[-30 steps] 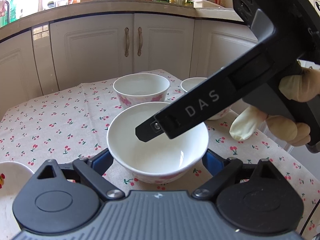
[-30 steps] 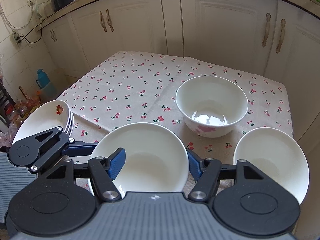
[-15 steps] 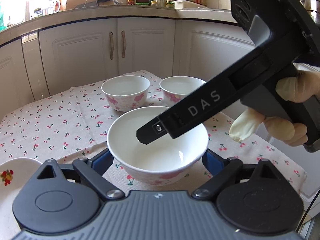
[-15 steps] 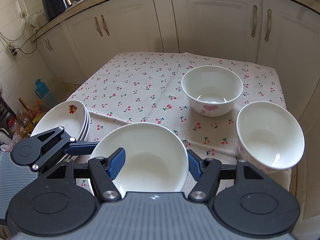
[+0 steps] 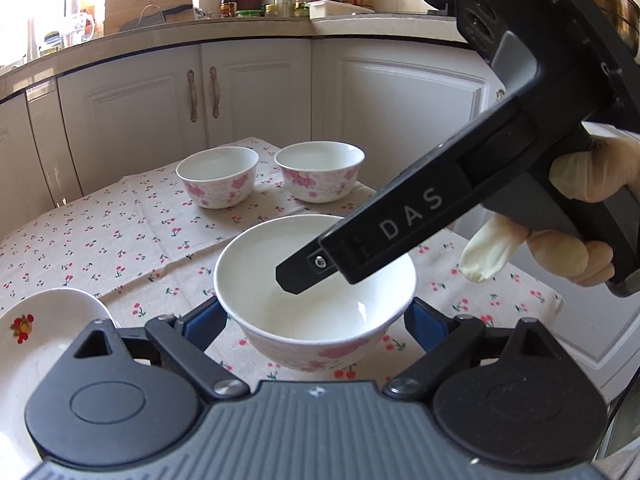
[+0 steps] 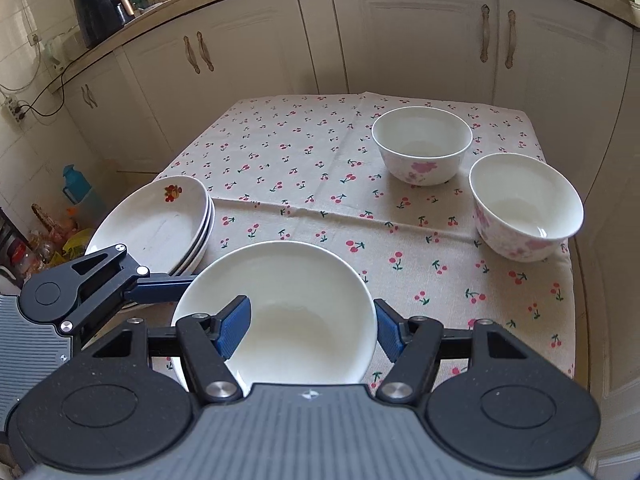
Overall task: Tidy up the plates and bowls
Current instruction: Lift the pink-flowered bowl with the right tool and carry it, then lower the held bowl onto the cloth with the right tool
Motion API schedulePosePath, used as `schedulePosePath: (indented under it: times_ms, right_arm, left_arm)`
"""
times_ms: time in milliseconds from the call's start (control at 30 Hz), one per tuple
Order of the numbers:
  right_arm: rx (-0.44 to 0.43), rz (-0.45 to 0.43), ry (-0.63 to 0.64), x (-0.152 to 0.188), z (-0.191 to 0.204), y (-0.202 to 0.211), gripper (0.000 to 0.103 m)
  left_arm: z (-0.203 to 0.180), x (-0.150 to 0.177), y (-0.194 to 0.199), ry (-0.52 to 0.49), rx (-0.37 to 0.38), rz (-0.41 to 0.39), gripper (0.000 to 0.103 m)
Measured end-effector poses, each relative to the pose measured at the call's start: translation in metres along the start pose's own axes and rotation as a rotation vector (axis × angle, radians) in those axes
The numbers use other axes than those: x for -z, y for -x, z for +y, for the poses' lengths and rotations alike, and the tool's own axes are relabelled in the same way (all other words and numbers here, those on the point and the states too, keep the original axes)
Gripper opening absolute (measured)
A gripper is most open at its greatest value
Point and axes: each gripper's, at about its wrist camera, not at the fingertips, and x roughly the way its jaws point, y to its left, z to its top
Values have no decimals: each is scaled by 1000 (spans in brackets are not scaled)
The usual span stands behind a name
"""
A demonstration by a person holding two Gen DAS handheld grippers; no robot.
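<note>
Both grippers carry one bowl above the cloth, short of the two bowls at its far corner. The left gripper clamps the bowl's outside; the right gripper pinches its rim, one finger inside. Next, I judge: lower it into a far bowl, centred, then release. The carried bowl's foot is hidden, and the plates are cut off by the left gripper's arm.
</note>
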Motion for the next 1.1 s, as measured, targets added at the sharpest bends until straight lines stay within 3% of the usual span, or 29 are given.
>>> schedulePosePath:
  times_ms: [500, 1100]
  right_arm:
    - [34, 12, -62, 37, 5, 13, 71]
    - [42, 17, -80, 41, 3, 11, 71]
  left_arm:
    - [-18, 15, 5, -41, 62, 43, 95]
    - [-14, 18, -4, -27, 91, 74, 95]
